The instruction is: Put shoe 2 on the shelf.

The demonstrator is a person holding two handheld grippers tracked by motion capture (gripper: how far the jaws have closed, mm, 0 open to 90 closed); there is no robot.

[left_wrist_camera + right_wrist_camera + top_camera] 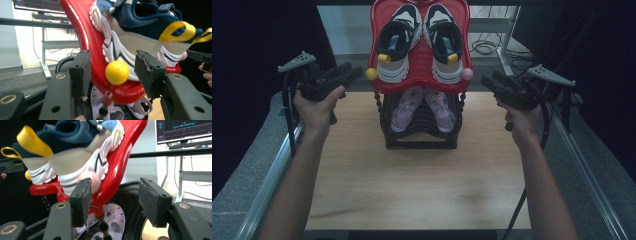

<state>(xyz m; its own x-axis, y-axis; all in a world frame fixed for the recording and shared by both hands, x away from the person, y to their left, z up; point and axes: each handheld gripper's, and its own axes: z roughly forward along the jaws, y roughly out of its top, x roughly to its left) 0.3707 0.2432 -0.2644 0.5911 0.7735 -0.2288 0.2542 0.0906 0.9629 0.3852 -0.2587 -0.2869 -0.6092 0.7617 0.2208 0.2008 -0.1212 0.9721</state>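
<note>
A two-level shoe rack [419, 131] stands in the middle of a wooden table [412, 185]. Its top tray is red [420, 70], shiny and curvy, and it tilts up toward 12 o'clock. On the red tray sits a pair of navy, white and tan sneakers [418, 42] with yellow heel loops. Under it, on a black ribbed shelf, sits a pair of pale purple sandals [422, 107].

From above, the left gripper [354, 74] is at 9 o'clock of the rack, close to a yellow ball [371, 74] on the tray's corner. The right gripper [487, 82] is at 3 o'clock, close to a pink ball [467, 74] on the other corner. Each one is held in a hand.

The left gripper view shows something the high view cannot: the yellow ball [117, 72] sits right between the two black jaws, and the jaws stand wide apart and do not touch it. The ball is round, smooth and glossy. The sneaker [140, 37] looks soft, with mesh cloth and a bumpy white sole. The other hand peeks in at 3 o'clock.

The right gripper view shows the pink ball [93, 180] partly behind the jaw at 9 o'clock. These jaws are wide apart too, with nothing pinched. The jaw pads look rough and chipped.

The table is light wood with a grey carpet-like floor and metal rails around it. A screen and cables sit at the back, and the sides of the room are dark.
</note>
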